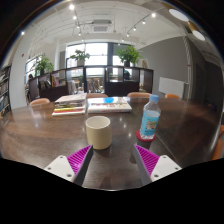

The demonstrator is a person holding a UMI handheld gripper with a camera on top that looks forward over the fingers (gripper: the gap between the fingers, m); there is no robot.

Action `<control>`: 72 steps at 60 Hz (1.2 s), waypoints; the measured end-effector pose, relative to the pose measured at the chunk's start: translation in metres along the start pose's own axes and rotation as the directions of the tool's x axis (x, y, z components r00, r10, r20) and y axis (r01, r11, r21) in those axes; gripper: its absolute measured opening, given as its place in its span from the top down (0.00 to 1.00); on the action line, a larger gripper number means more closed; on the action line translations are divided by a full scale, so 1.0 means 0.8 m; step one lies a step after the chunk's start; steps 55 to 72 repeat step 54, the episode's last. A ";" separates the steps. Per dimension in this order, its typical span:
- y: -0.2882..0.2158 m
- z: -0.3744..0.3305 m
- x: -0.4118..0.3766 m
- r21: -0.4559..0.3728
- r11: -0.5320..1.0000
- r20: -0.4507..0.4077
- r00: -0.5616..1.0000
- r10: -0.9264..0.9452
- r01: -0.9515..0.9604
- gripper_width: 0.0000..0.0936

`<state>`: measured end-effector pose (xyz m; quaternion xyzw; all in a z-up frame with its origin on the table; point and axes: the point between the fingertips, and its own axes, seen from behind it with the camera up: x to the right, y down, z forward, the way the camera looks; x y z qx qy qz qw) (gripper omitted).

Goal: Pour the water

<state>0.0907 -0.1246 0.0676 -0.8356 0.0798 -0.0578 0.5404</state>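
A cream-white cup (pixel 98 131) stands upright on the dark wooden table (pixel 40 135), just ahead of my fingers and a little left of centre. A clear water bottle (pixel 150 117) with a blue label and a pink base stands to the right of the cup, ahead of the right finger. My gripper (pixel 113 160) is open, its magenta pads (pixel 80 159) spread wide with only bare table between them. Nothing is held.
Two stacks of books (pixel 108 103) lie farther back on the table, beyond the cup. Chairs (pixel 140 95) stand along the far edge. Potted plants (pixel 129 54) and large windows fill the back of the room.
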 end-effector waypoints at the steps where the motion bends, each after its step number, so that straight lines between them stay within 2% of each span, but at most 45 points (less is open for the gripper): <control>1: -0.004 -0.008 -0.011 0.009 1.000 0.011 1.000 -0.001 0.001 0.12; 13: -0.050 -0.070 -0.119 0.098 0.995 0.148 0.989 -0.018 0.004 0.13; 23: -0.061 -0.102 -0.174 0.109 0.994 0.198 0.980 -0.036 0.015 0.12; 49: -0.047 -0.137 -0.238 0.127 0.988 0.220 0.968 -0.119 0.093 0.12; 72: -0.048 -0.141 -0.243 0.136 0.986 0.231 0.965 -0.125 0.095 0.12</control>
